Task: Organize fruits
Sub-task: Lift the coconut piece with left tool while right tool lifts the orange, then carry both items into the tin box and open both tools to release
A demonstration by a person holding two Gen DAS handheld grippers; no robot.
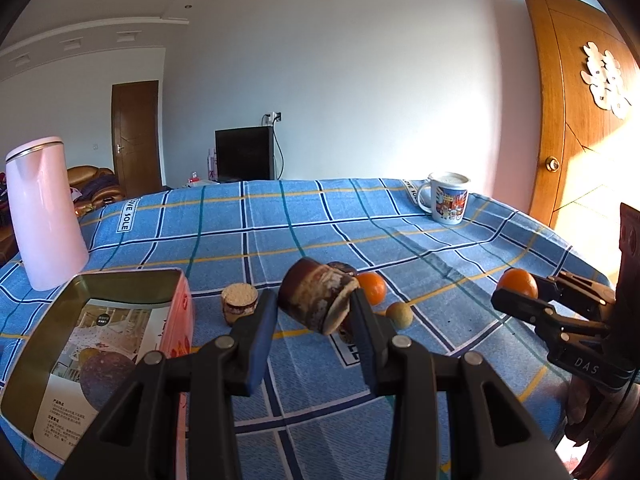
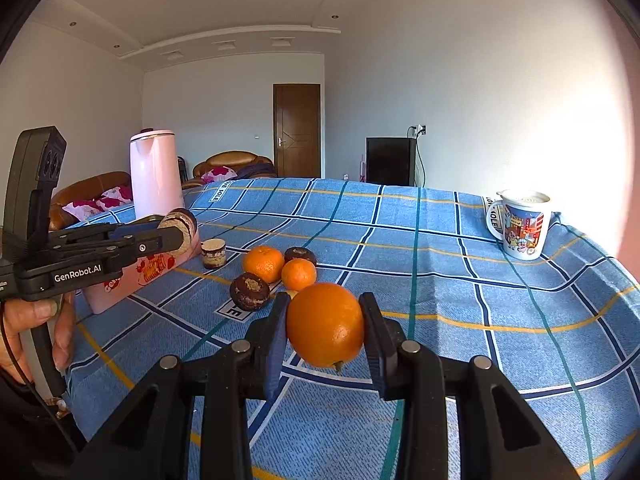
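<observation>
My left gripper [image 1: 314, 312] is shut on a dark brown mangosteen [image 1: 316, 300], held above the cloth just right of the open pink tin box [image 1: 120, 292]. My right gripper [image 2: 325, 328] is shut on a large orange [image 2: 325, 325], lifted above the table; it also shows in the left wrist view [image 1: 518, 284]. On the blue checked cloth lie two small oranges [image 2: 263, 264] [image 2: 299, 274], two more mangosteens [image 2: 249, 291] [image 2: 300, 255] and a small greenish fruit [image 1: 399, 314]. The left gripper [image 2: 176, 236] shows over the box in the right wrist view.
A pink kettle [image 1: 46, 212] stands at the far left behind the box. A small jar [image 1: 239, 304] sits beside the box. A printed mug [image 1: 447, 197] stands at the far right corner. The table edge runs along the right, by a wooden door [image 1: 580, 120].
</observation>
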